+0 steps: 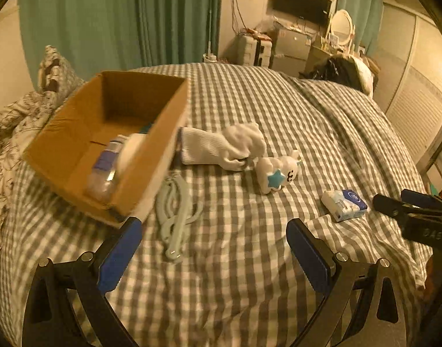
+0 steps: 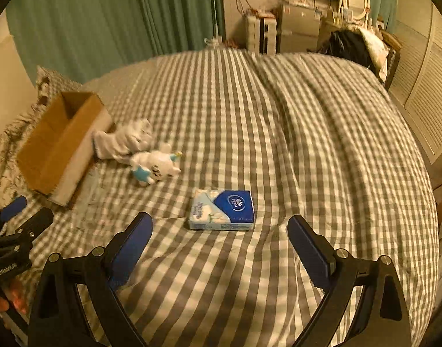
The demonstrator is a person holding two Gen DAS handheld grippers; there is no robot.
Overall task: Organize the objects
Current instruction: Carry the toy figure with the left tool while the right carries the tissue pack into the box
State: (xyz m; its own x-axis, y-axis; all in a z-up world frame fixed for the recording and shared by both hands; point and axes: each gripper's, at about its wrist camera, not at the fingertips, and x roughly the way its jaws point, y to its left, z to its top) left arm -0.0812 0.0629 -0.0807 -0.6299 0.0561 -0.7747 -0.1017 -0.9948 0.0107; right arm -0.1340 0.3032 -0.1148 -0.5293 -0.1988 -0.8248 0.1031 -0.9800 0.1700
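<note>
Tissue pack point(image 2: 222, 209) is lying flat on the checked bedspread point(image 2: 307, 133), just ahead of my right tongs point(image 2: 221, 231), which I'm holding spread wide with nothing between the blue pads point(image 2: 307, 245). My left tongs point(image 1: 213, 231) are hovering released too, gaping over the bedspread with nothing gripped. Just past the left fingers, a pale green coiled cable point(image 1: 174, 208) is sprawling on the cover, touching the near corner of the cardboard box point(image 1: 76, 144). That box is sitting open, and a clear bottle point(image 1: 105, 170) and something white are lying inside. Beside its right wall a white glove point(image 1: 218, 144) is lying crumpled, and a small white plush toy point(image 1: 278, 173) with a blue star is resting right against the glove's fingers. Farther out, a rumpled patterned quilt point(image 1: 6, 133) is bunching behind the box, and green curtains point(image 1: 119, 20) are hanging at the back.
</note>
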